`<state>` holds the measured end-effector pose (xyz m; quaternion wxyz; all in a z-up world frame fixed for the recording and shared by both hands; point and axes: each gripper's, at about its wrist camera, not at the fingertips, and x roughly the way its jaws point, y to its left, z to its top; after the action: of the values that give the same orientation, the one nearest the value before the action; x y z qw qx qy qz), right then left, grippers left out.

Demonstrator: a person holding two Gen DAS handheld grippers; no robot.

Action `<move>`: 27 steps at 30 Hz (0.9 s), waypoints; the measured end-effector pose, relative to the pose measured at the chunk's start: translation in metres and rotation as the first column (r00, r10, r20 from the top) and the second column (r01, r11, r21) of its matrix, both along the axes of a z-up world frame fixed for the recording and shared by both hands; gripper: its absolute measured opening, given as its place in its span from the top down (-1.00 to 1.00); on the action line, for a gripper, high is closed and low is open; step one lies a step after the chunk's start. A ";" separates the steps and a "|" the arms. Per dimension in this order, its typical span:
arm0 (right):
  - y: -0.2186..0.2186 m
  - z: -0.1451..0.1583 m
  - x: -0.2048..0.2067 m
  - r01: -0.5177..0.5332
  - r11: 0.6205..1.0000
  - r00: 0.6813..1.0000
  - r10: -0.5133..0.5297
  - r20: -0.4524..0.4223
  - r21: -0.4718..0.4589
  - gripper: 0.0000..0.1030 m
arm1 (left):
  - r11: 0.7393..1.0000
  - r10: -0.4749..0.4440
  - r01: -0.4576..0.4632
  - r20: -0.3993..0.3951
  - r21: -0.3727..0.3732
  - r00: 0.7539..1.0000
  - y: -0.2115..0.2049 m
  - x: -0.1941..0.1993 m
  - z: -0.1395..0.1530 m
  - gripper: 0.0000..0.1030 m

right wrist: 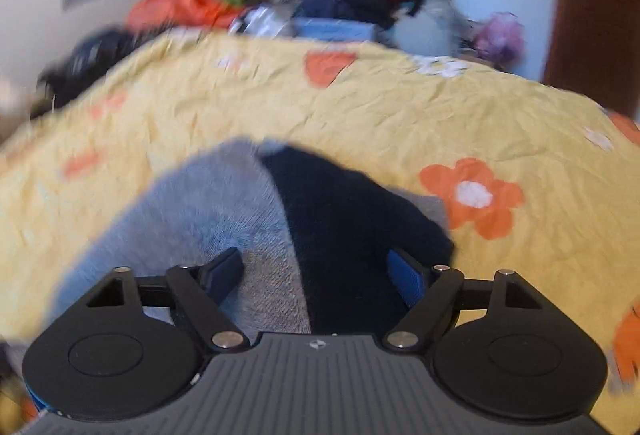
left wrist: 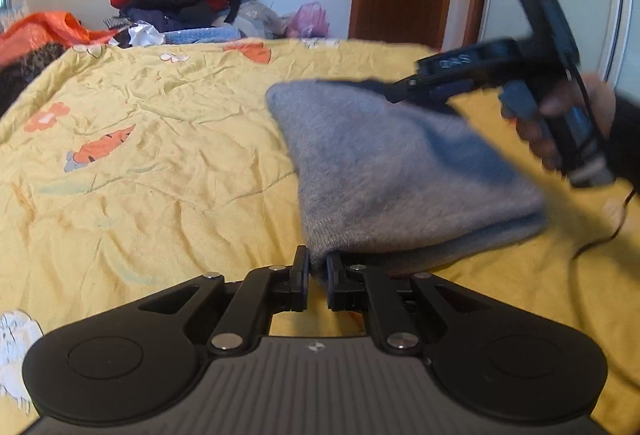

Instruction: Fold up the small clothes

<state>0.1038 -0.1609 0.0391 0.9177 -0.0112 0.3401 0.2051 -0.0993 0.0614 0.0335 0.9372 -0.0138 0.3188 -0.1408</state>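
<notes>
Left camera: the left claw (left wrist: 318,271) pinches the near corner of the gray sweater (left wrist: 400,171) on the yellow bed (left wrist: 160,155). The sweater's long side runs away, tipped right. A hard tug could undo its fold.

Right camera: the right claw (right wrist: 320,271) is wide open, holding nothing, over the sweater (right wrist: 208,203). It could bump it crooked.

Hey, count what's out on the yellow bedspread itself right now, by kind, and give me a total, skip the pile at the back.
Grey knit garment: 1
Gripper: 2, left and right
Total: 3
</notes>
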 end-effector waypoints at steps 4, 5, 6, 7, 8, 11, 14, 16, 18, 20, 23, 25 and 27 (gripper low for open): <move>-0.057 0.020 -0.040 0.016 0.959 0.997 0.006 -0.077 0.284 -0.82 | 0.954 0.031 -0.044 -0.051 -0.295 0.998 0.047 0.002 0.010 -0.16; -0.069 0.015 -0.045 0.038 0.950 0.991 0.003 -0.130 0.309 -0.81 | 0.932 0.041 -0.065 -0.075 -0.357 0.996 0.056 0.007 0.008 -0.20; -0.081 0.009 -0.050 0.059 0.944 0.985 -0.002 -0.175 0.323 -0.78 | 0.909 0.046 -0.086 -0.107 -0.409 0.993 0.064 0.013 0.005 -0.19; -0.090 0.003 -0.055 0.079 0.942 0.978 -0.009 -0.209 0.326 -0.75 | 0.887 0.038 -0.100 -0.144 -0.451 0.989 0.069 0.021 0.000 -0.19; -0.098 -0.003 -0.061 0.096 0.941 0.972 -0.018 -0.235 0.324 -0.73 | 0.866 0.034 -0.121 -0.186 -0.484 0.982 0.072 0.030 -0.006 -0.19; -0.113 -0.020 -0.079 0.140 0.924 0.949 -0.022 -0.316 0.355 -0.66 | 0.842 0.008 -0.155 -0.275 -0.517 0.962 0.065 0.053 -0.021 -0.17; -0.107 -0.035 -0.094 0.124 0.908 0.929 0.035 -0.367 0.400 -0.65 | 0.837 -0.063 -0.125 -0.322 -0.533 0.945 0.046 0.071 -0.031 -0.12; -0.096 -0.035 -0.102 0.081 0.910 0.930 0.078 -0.360 0.407 -0.64 | 0.855 -0.089 -0.100 -0.335 -0.509 0.938 0.033 0.080 -0.033 0.49; -0.086 -0.033 -0.103 0.053 0.915 0.925 0.106 -0.365 0.401 -0.02 | 0.873 -0.093 -0.101 -0.367 -0.477 0.926 0.023 0.088 -0.035 0.68; -0.073 -0.037 -0.100 0.025 0.934 0.909 0.127 -0.398 0.355 0.57 | 0.888 -0.094 -0.087 -0.364 -0.451 0.927 0.019 0.089 -0.030 0.74; -0.069 -0.031 -0.098 -0.028 0.943 0.911 0.161 -0.380 0.330 0.60 | 0.904 -0.098 -0.053 -0.327 -0.424 0.940 0.016 0.075 -0.011 0.80; -0.074 -0.019 -0.103 -0.061 0.940 0.913 0.188 -0.362 0.336 0.62 | 0.907 -0.126 -0.005 -0.283 -0.421 0.951 0.015 0.056 0.006 0.81; -0.083 -0.005 -0.115 -0.113 0.929 0.906 0.242 -0.347 0.353 0.62 | 0.902 -0.159 0.022 -0.284 -0.432 0.946 0.014 0.037 0.011 0.81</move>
<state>-0.0109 -0.2440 0.0344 0.7994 0.1493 0.4722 0.3400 -0.0620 0.0756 0.0450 0.8418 -0.2238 0.4249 -0.2463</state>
